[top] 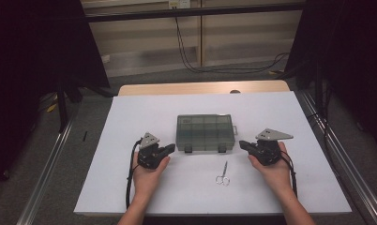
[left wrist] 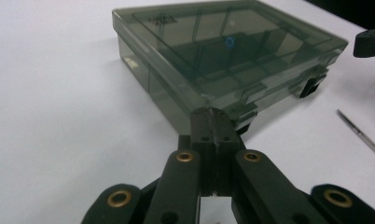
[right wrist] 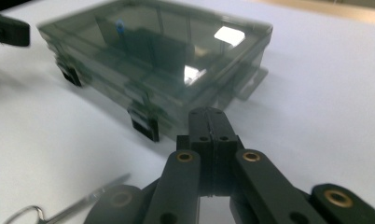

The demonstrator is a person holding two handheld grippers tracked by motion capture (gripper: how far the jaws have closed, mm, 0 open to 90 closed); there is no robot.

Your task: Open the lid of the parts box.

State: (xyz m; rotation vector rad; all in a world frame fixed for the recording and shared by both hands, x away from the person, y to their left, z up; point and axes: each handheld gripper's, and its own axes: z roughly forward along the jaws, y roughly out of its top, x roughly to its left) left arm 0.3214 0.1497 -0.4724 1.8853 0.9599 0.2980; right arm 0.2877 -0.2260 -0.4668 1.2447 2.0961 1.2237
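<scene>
A smoky translucent compartment box [top: 205, 132] with its lid down lies mid-table; its two dark latches face the person. The box [left wrist: 223, 56] sits just beyond the left gripper [left wrist: 211, 116], whose jaws are pressed together with nothing between them. In the high view this left gripper [top: 171, 148] rests low at the box's front left corner. My right gripper [top: 243, 144] is at the front right corner, also shut and empty; its tips [right wrist: 209, 115] point at the box [right wrist: 157, 65] near a latch. Small metal scissors [top: 223, 174] lie in front of the box.
A white sheet [top: 130, 117] covers the table, with a wooden strip [top: 200, 87] along the far edge. Metal rails [top: 50, 164] run down both sides. Cables [top: 191, 61] hang at the back wall. The scissors [right wrist: 64, 207] lie close to the right gripper.
</scene>
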